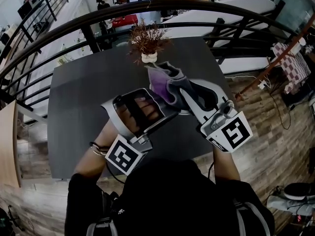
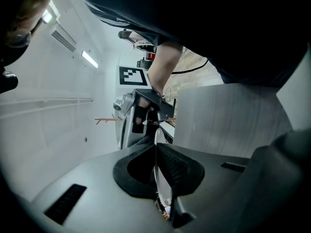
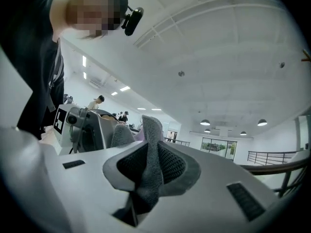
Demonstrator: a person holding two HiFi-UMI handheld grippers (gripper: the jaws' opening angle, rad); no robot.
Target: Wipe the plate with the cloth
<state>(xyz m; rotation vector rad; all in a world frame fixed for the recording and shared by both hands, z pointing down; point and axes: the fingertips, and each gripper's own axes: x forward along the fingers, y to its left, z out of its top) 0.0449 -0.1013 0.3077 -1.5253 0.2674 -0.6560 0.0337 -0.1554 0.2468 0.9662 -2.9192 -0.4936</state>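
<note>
Left gripper (image 2: 158, 161) jaws are pinched on the rim of the plate (image 2: 160, 178), seen edge-on and held up off the bench (image 1: 78, 97). Right gripper (image 3: 148, 166) jaws are clamped on the grey-purple cloth (image 3: 151, 130), bunched just beside the left one. Looks like the wiping step itself. The next move calls for rubbing cloth across the plate's face against a firm rim grip. The bench is dark and matte, with a potted plant (image 1: 147, 43) at the far edge. There's a black railing (image 1: 64, 28) and wood floor (image 1: 275, 146) around.

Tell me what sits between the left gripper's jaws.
Only the thin white rim of the plate, seen edge-on and pinched by the left gripper. Its pads cover the rest of the plate.
</note>
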